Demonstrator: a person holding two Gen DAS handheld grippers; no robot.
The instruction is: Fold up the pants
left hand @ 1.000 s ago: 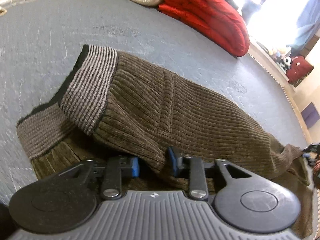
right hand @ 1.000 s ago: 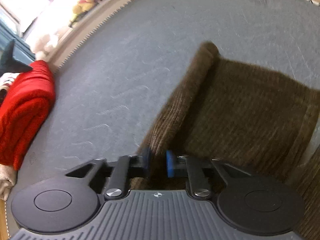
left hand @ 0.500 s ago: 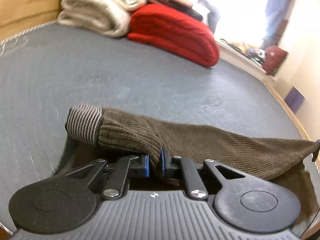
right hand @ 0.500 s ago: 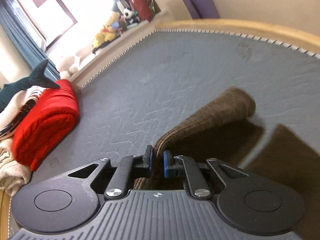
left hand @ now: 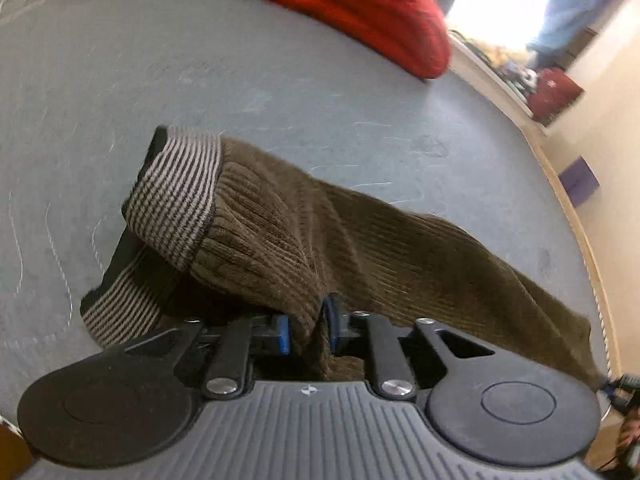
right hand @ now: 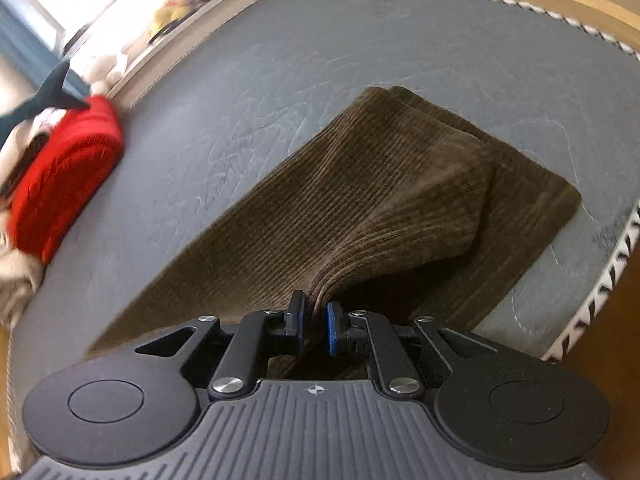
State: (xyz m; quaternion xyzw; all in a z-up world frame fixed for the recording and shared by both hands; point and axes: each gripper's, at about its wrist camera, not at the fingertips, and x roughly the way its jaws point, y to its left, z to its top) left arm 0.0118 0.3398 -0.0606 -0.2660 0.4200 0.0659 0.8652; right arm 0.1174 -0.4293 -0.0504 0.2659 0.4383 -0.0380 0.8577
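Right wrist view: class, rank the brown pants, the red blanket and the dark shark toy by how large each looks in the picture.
1. brown pants, by far the largest, though nearest the camera.
2. red blanket, cut off by the picture's edge.
3. dark shark toy, smallest; only its tail end shows, so its real size is unsure.

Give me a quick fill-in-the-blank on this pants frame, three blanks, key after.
1. Both grippers, left and right, are shut on the brown corduroy ____.
2. The pants' striped waistband shows in the ____ wrist view.
3. The folded blanket lying on the grey mattress is ____.

Missing words: pants; left; red
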